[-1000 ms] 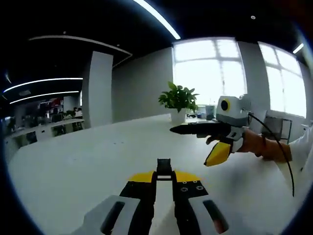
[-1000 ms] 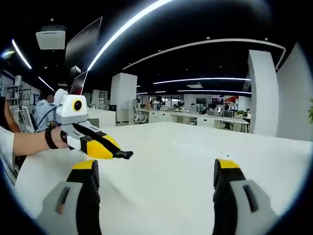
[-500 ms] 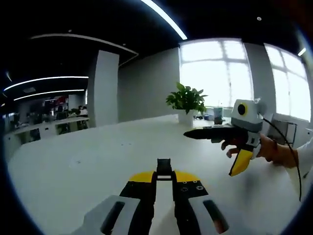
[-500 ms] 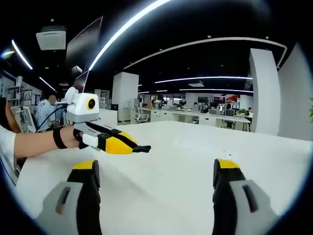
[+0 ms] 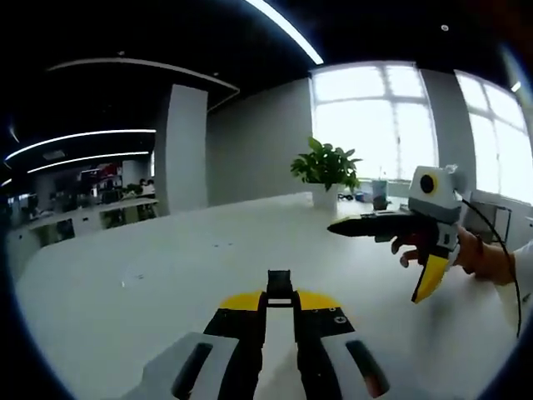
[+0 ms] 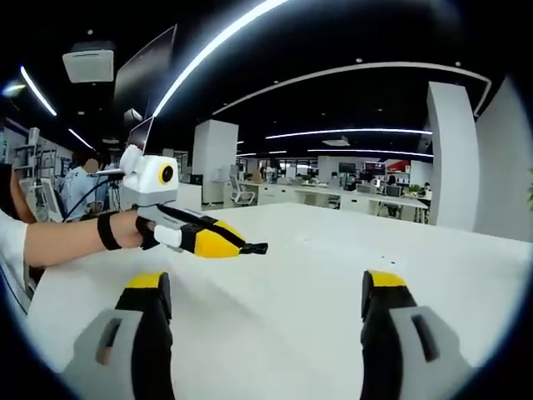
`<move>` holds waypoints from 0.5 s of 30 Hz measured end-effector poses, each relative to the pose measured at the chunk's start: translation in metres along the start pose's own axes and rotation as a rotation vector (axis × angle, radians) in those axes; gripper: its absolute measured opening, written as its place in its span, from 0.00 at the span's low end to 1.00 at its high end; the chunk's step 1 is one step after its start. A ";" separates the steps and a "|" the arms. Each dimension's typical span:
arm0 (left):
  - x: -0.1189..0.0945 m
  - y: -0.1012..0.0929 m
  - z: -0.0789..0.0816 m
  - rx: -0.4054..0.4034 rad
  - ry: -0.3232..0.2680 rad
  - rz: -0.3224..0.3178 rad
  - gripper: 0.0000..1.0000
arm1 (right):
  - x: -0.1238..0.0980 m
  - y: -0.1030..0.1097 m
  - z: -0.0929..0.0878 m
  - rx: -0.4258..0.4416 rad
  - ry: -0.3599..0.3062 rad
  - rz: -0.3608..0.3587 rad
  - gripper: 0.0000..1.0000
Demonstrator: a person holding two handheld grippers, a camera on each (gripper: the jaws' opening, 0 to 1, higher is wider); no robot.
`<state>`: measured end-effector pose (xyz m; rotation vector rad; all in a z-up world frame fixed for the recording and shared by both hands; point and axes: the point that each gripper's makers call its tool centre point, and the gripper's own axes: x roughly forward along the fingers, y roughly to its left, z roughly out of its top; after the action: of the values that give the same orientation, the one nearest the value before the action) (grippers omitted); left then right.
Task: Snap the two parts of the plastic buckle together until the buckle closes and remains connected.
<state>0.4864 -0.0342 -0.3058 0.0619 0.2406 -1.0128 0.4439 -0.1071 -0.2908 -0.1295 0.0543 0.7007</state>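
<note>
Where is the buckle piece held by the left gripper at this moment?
In the left gripper view, the black buckle piece sits low at centre, clamped between the left gripper tips, above the white table.

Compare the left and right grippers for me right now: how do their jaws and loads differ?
The left gripper has its jaws closed together on a small black piece, probably one buckle part; the right gripper has its jaws spread wide apart with nothing between them. In the right gripper view the left gripper points right across the white table. Both have yellow-tipped black jaws and hover above that table.
</note>
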 end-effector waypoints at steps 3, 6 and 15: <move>0.002 0.003 -0.004 -0.013 0.011 0.011 0.11 | 0.000 0.000 0.000 -0.002 0.002 -0.001 0.95; 0.004 0.007 -0.008 -0.017 0.020 0.020 0.11 | 0.000 0.000 -0.001 -0.004 0.004 -0.001 0.95; 0.010 0.006 -0.029 -0.034 0.060 0.045 0.11 | -0.004 -0.006 0.004 -0.014 -0.020 -0.025 0.93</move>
<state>0.4916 -0.0350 -0.3368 0.0663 0.3094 -0.9624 0.4450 -0.1135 -0.2863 -0.1362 0.0292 0.6770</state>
